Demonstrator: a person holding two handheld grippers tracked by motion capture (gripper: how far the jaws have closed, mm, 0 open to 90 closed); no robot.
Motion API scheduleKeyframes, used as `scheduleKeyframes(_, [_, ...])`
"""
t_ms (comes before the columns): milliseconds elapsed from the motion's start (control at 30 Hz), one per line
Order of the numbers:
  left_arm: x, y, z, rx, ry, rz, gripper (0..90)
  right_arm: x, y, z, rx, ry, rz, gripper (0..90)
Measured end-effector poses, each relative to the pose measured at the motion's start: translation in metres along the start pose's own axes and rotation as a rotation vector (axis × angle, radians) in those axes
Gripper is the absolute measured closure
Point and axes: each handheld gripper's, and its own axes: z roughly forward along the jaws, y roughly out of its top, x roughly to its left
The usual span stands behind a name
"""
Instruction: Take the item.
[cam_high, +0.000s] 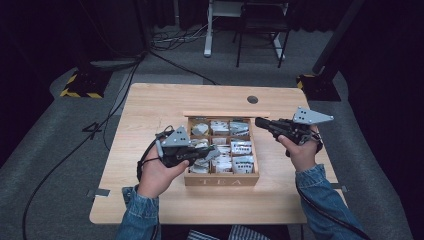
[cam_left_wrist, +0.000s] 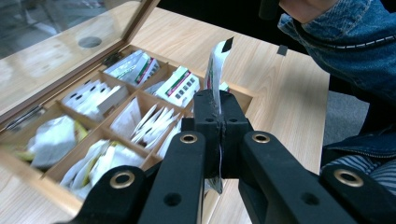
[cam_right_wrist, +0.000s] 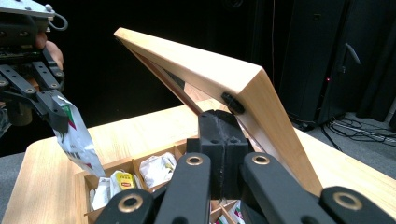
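The left tool (cam_left_wrist: 218, 119) pinches a thin tea packet (cam_left_wrist: 217, 63) near its bottom edge. It looks light and bendy, so a soft pinch should do. The right tool (cam_right_wrist: 224, 135) is pressed together, holding nothing, under the box lid (cam_right_wrist: 219, 74).

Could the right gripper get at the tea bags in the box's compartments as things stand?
Probably yes: the tea box has its lid raised, compartments exposed, and the right gripper sits at the box's edge. The left gripper, clamping a tea bag, crowds the near side.

One tea box (cam_high: 221, 179), nine compartments; two claws (cam_high: 214, 154) (cam_high: 260, 122).
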Motion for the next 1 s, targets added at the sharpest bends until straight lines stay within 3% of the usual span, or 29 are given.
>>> scheduleKeyframes(100, [0.002, -0.01, -0.012, -0.007, 0.038, -0.005, 89.0, 0.001, 0.0, 0.0, 0.003, -0.002, 0.0, 90.0])
scheduleKeyframes(267, [0.008, -0.017, -0.027, -0.015, 0.052, -0.016, 89.0, 0.003, -0.001, -0.001, 0.009, -0.005, 0.0, 90.0])
scheduleKeyframes(533, [0.017, -0.03, -0.031, 0.001, 0.075, -0.052, 89.0, 0.004, -0.002, -0.001, 0.016, -0.008, 0.0, 90.0])
scheduleKeyframes(633, [0.021, -0.034, -0.037, 0.002, 0.111, -0.055, 88.9, 0.004, -0.002, -0.001, 0.013, -0.008, 0.0, 90.0])
scheduleKeyframes(733, [0.029, -0.042, -0.047, -0.004, 0.16, -0.088, 88.7, 0.004, -0.002, -0.001, 0.012, -0.008, -0.001, 90.0])
scheduleKeyframes(1000, [0.045, -0.062, -0.059, -0.011, 0.204, -0.165, 88.8, 0.004, -0.003, -0.001, 0.014, -0.004, 0.002, 90.0])
